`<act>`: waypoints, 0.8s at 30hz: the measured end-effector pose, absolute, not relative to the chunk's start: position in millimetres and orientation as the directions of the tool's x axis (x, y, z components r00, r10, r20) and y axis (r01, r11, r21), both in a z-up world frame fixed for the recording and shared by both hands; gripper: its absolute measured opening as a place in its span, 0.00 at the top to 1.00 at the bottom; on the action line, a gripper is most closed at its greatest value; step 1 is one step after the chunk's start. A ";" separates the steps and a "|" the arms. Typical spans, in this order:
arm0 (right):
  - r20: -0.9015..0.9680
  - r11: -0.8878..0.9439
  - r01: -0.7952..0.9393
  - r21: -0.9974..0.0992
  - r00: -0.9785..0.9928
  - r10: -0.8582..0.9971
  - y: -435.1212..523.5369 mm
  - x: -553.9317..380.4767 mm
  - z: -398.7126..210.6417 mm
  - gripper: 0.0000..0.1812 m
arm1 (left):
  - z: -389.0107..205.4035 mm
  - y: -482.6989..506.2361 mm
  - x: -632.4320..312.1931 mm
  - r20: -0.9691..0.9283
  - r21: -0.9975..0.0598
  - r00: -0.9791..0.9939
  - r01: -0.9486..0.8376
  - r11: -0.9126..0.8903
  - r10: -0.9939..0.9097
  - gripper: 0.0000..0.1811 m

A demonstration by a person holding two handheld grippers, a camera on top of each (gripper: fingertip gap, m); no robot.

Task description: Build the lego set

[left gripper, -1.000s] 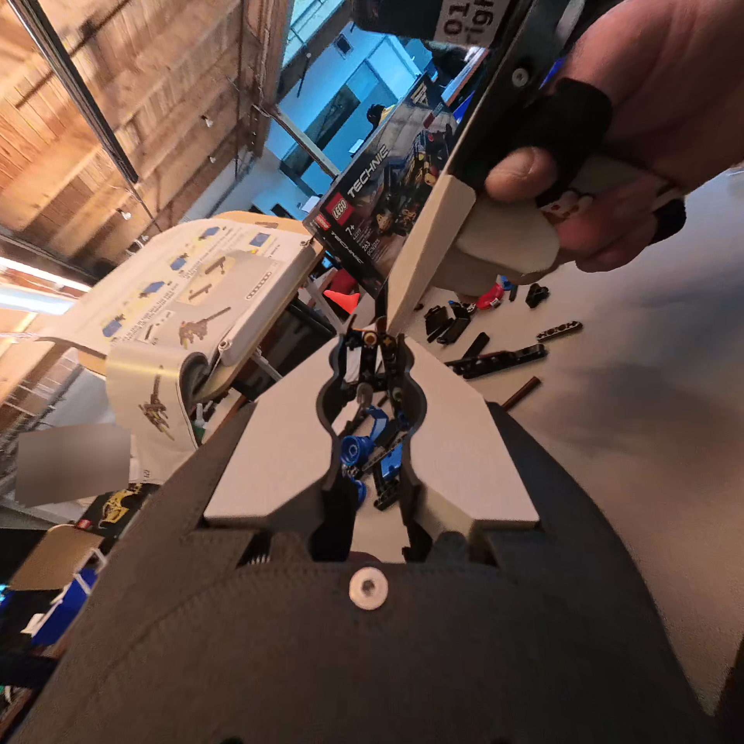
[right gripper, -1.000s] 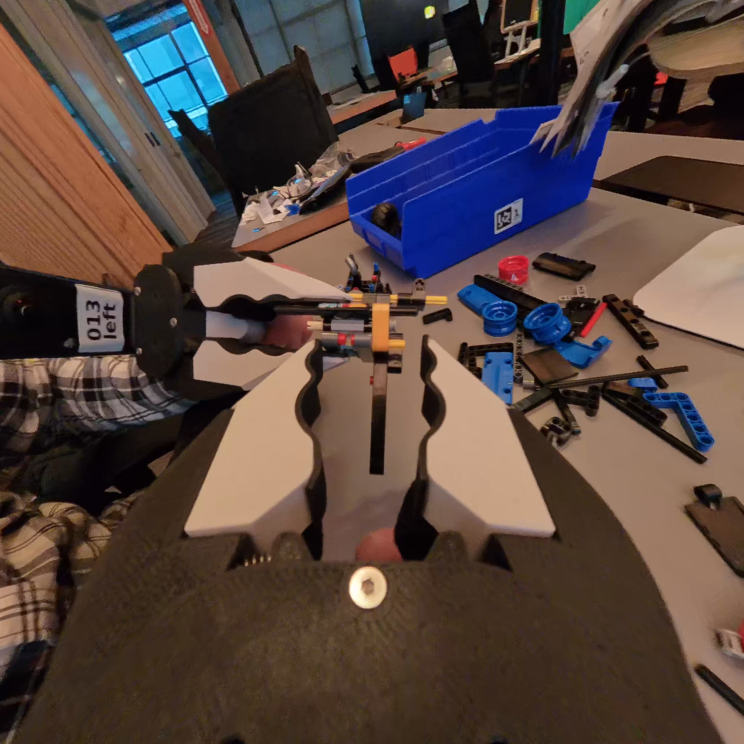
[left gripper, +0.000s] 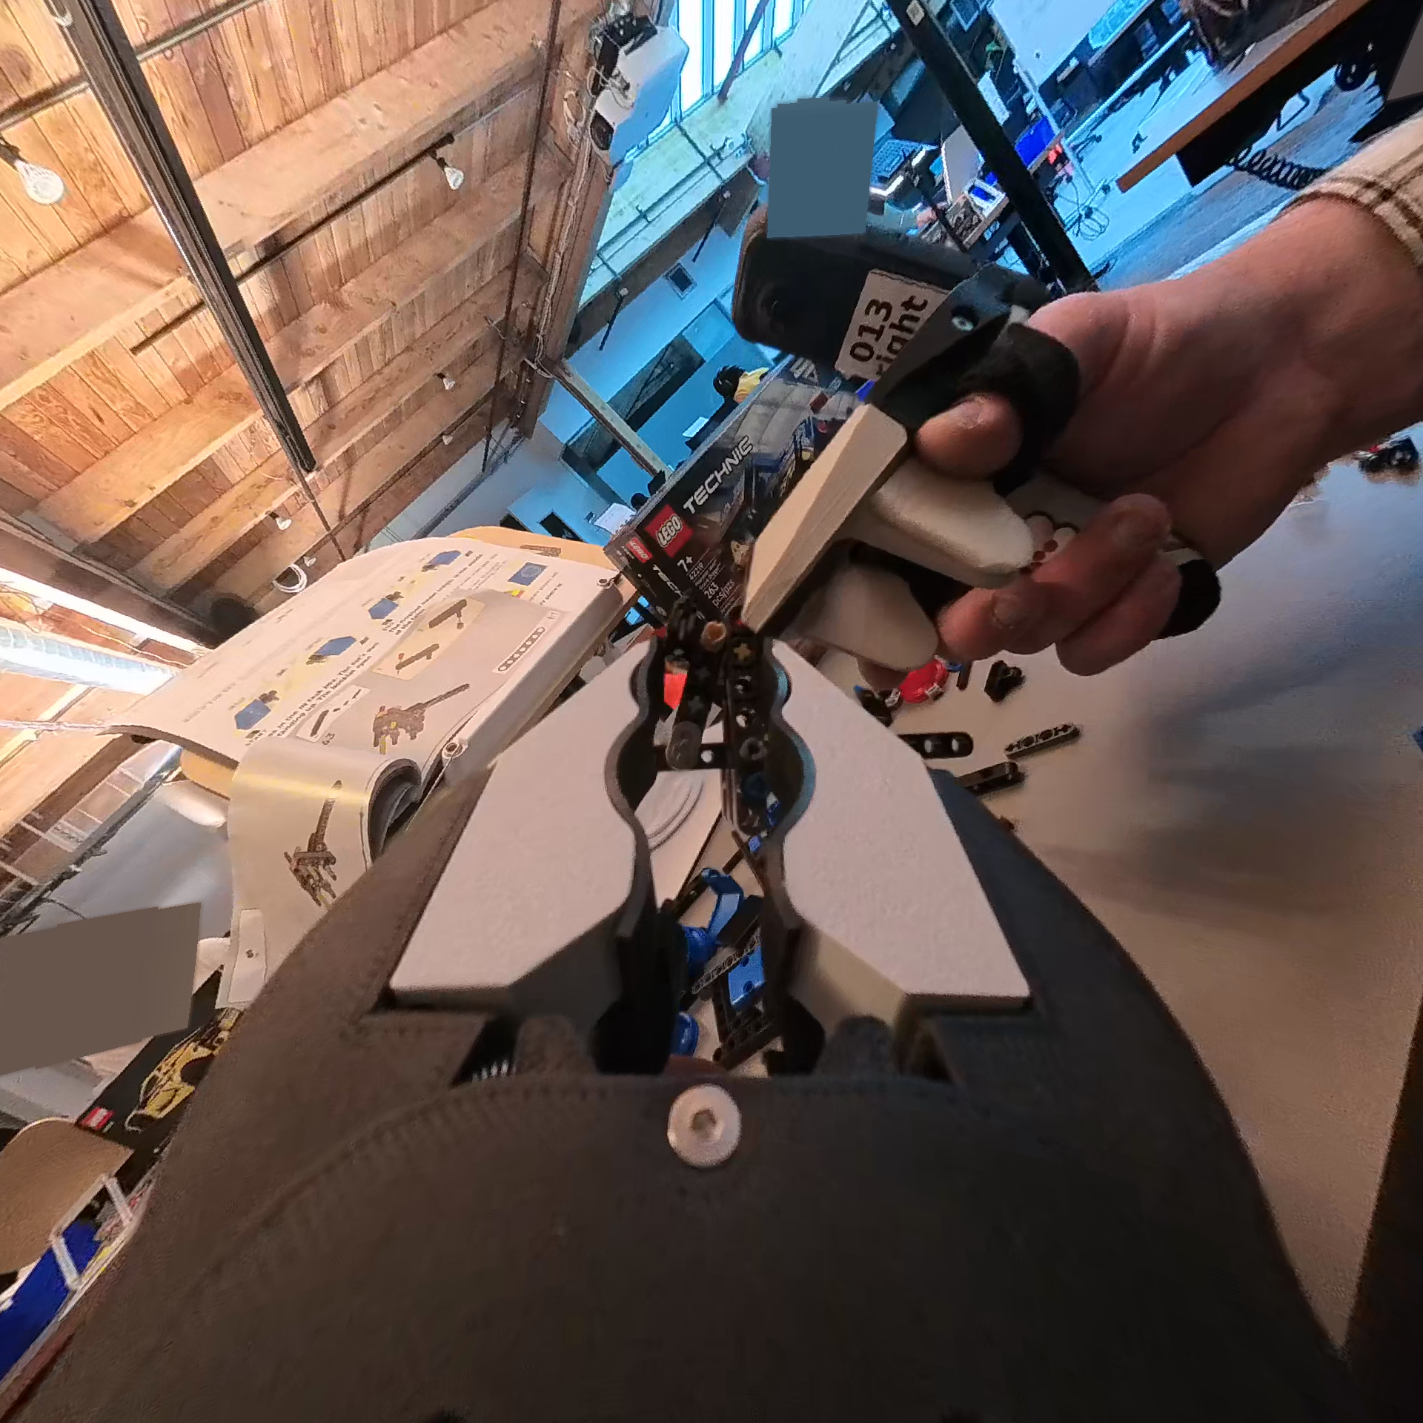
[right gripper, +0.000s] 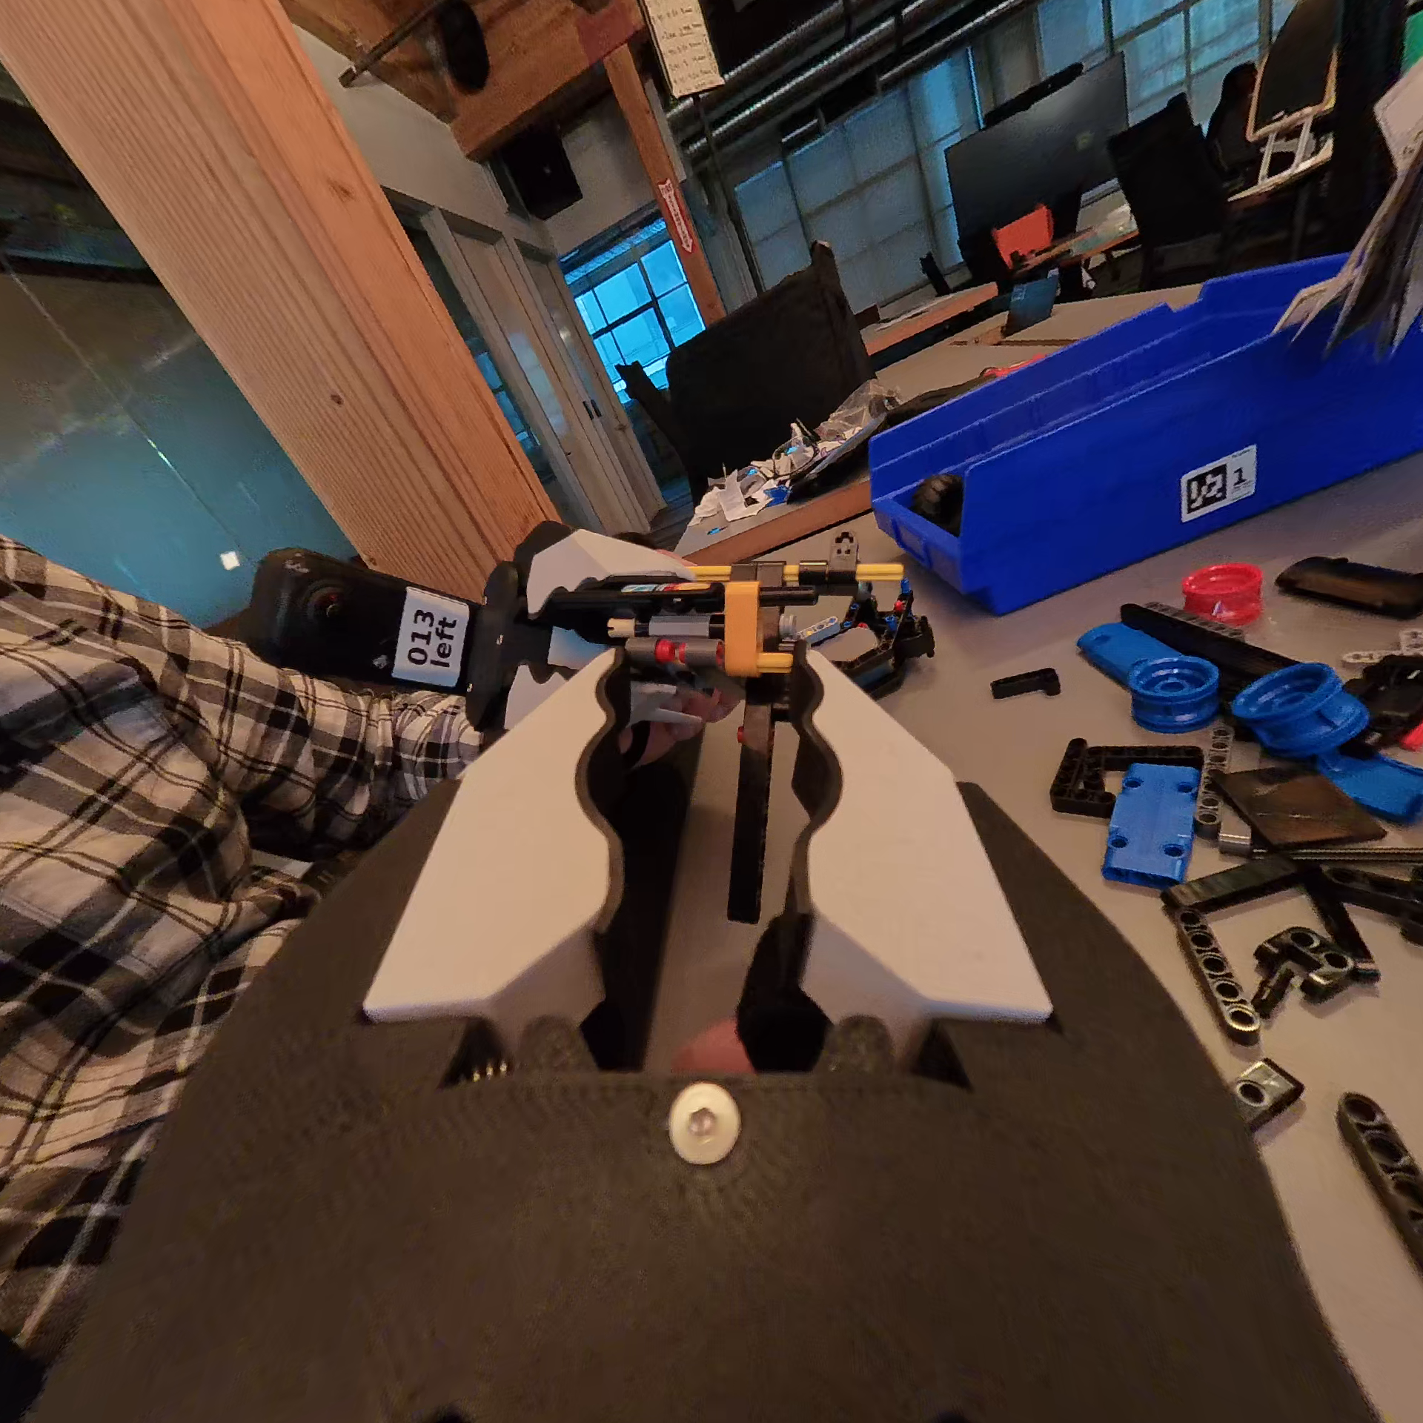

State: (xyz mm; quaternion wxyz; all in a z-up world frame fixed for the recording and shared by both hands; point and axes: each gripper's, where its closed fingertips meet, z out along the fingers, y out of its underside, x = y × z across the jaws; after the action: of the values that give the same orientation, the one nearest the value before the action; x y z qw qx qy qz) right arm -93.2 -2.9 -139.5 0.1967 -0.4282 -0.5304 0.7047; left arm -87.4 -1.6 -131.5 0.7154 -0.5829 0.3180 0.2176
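Fingers (right gripper: 885,770) of both grippers around one lego assembly (right gripper: 743,624), two blue wheels (right gripper: 1174,691)

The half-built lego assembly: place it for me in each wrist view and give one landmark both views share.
Left wrist view: lego assembly upper centre, between this gripper's fingertips.
Right wrist view: lego assembly centre, above the fingertips, held by the left gripper.
Shared landmark: red wheel rim on the table.
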 end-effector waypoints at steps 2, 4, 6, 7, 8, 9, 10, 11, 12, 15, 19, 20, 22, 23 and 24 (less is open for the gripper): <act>-0.379 -0.348 0.166 -0.923 -0.558 0.739 -3.3 -92.6 -138.0 0.79 | -130.3 -2.0 -86.2 -0.709 -0.694 0.703 -0.681 0.232 -0.055 0.89; -0.375 -0.346 0.162 -0.924 -0.557 0.741 -3.7 -92.7 -137.0 0.79 | -129.3 -2.3 -86.3 -0.703 -0.699 0.710 -0.675 0.237 -0.053 0.89; -0.368 -0.339 0.160 -0.927 -0.557 0.745 -3.9 -92.4 -136.6 0.79 | -129.0 -2.5 -85.8 -0.692 -0.710 0.720 -0.662 0.240 -0.058 0.89; -0.362 -0.334 0.155 -0.930 -0.555 0.749 -3.9 -92.3 -136.1 0.79 | -128.6 -2.7 -85.6 -0.695 -0.705 0.717 -0.666 0.242 -0.052 0.89; -0.359 -0.332 0.153 -0.931 -0.554 0.751 -4.0 -92.2 -135.7 0.79 | -128.2 -2.7 -85.6 -0.696 -0.704 0.716 -0.668 0.242 -0.048 0.89; -0.355 -0.328 0.151 -0.933 -0.553 0.754 -4.2 -92.1 -135.3 0.79 | -127.8 -2.8 -85.3 -0.687 -0.713 0.725 -0.657 0.246 -0.053 0.89; -0.339 -0.316 0.139 -0.939 -0.547 0.765 -4.5 -92.4 -134.2 0.79 | -127.3 -3.1 -85.5 -0.687 -0.711 0.725 -0.658 0.248 -0.050 0.89; -0.310 -0.295 0.117 -0.948 -0.540 0.782 -5.0 -92.5 -131.8 0.79 | -125.5 -3.6 -86.0 -0.685 -0.712 0.727 -0.656 0.251 -0.043 0.89; -0.291 -0.281 0.103 -0.954 -0.542 0.789 -6.4 -91.9 -128.9 0.79 | -122.2 -5.0 -85.2 -0.672 -0.721 0.739 -0.640 0.267 -0.045 0.89; -0.276 -0.263 0.108 -0.959 -0.569 0.774 -12.0 -88.6 -127.8 0.83 | -121.3 -6.3 -82.4 -0.678 -0.714 0.734 -0.645 0.274 -0.040 0.89; -0.267 -0.253 0.104 -0.962 -0.560 0.784 -11.4 -90.3 -128.0 0.84 | -121.1 -5.5 -85.0 -0.680 -0.712 0.733 -0.648 0.271 -0.037 0.89; -0.259 -0.244 0.103 -0.964 -0.561 0.787 -11.8 -89.9 -128.1 0.84 | -121.2 -6.1 -84.3 -0.686 -0.706 0.727 -0.654 0.272 -0.033 0.89; -0.255 -0.244 0.095 -0.965 -0.558 0.790 -11.8 -90.3 -127.3 0.84 | -120.5 -6.5 -84.3 -0.685 -0.706 0.728 -0.653 0.273 -0.029 0.89; -0.249 -0.243 0.085 -0.966 -0.549 0.798 -11.3 -91.9 -126.6 0.83 | -119.5 -6.2 -86.2 -0.677 -0.713 0.736 -0.645 0.276 -0.030 0.89; -0.240 -0.232 0.083 -0.969 -0.538 0.808 -10.3 -93.4 -126.5 0.83 | -119.4 -5.7 -88.6 -0.680 -0.710 0.733 -0.649 0.274 -0.025 0.89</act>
State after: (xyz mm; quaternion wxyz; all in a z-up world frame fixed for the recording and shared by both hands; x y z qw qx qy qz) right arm -93.4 -10.3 -126.5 0.2683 -0.3990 -0.5584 0.6760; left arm -88.6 -5.7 -119.4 0.7401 -0.5645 0.2986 0.2106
